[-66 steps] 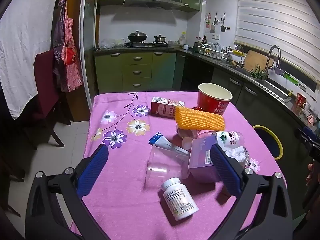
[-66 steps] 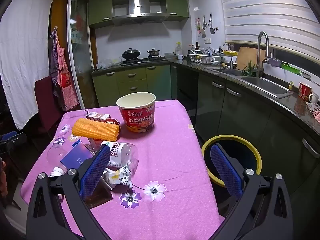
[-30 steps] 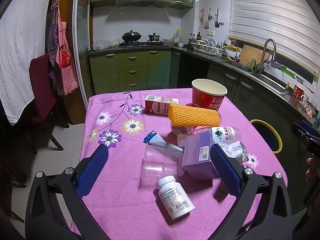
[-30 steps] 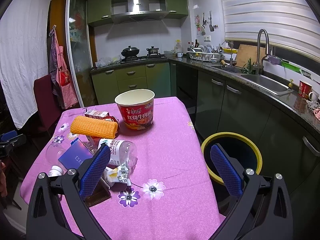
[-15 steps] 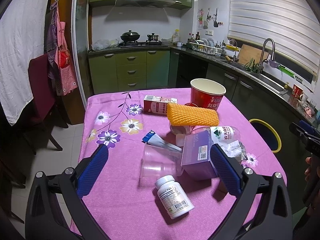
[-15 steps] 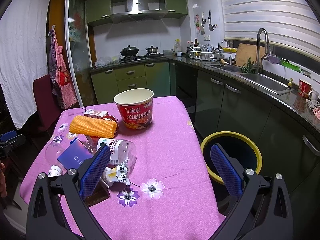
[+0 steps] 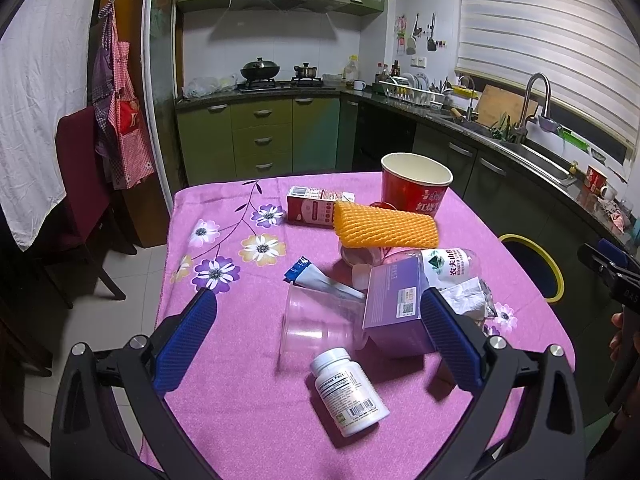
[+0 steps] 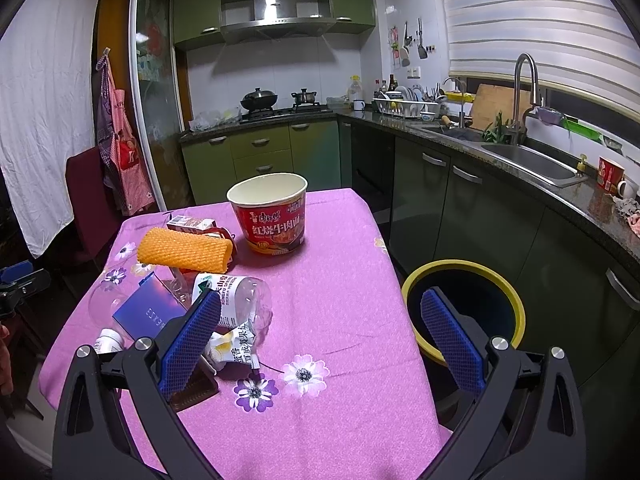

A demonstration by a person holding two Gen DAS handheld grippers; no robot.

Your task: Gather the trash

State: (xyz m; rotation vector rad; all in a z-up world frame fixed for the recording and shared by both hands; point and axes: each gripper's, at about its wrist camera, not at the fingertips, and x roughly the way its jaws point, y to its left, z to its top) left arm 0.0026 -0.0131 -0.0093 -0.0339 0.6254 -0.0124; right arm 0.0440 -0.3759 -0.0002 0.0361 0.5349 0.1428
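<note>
Both hand-held grippers wide open, empty, above littered counter (image 7: 240, 400).
Left hand-held gripper (image 7: 318, 334) over pill bottle (image 7: 348, 390); right hand-held gripper (image 8: 320, 340) between water bottle (image 8: 236, 300) and bin (image 8: 464, 270).

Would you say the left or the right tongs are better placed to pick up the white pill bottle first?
Left. The left tongs hang open directly over the white pill bottle. From the right tongs, it lies off to the side behind the purple box.
</note>
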